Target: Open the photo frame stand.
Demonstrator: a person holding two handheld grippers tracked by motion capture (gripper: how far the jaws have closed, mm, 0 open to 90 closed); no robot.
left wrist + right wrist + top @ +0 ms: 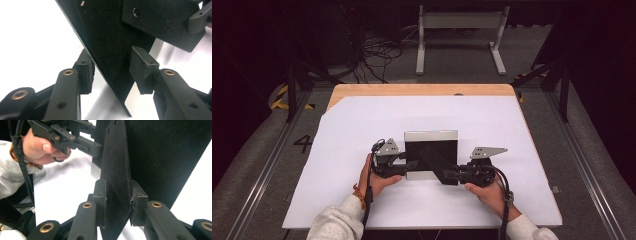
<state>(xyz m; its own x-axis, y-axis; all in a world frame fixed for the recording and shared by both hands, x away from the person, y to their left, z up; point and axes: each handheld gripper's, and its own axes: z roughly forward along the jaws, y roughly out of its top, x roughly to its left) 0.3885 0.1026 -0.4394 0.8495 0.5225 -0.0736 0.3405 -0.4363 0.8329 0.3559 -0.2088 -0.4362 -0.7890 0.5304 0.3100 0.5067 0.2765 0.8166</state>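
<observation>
A picture frame (432,148) lies face down on the white sheet, black back up, with a silver rim (431,134). Its black easel stand (436,164) runs diagonally toward the lower right. My right gripper (449,176) is shut on the stand's tip; in the right gripper view both pads (137,202) press the stand (116,182) from either side. My left gripper (408,166) sits at the frame's left edge. In the left gripper view its jaws (113,72) straddle the black back panel (110,45) with visible gaps, so it is open.
The white sheet (362,125) covers a wooden table (422,89). A white metal stand (459,40) and loose cables (377,55) are on the floor behind it. Black-and-yellow tape (279,97) marks the floor at the left.
</observation>
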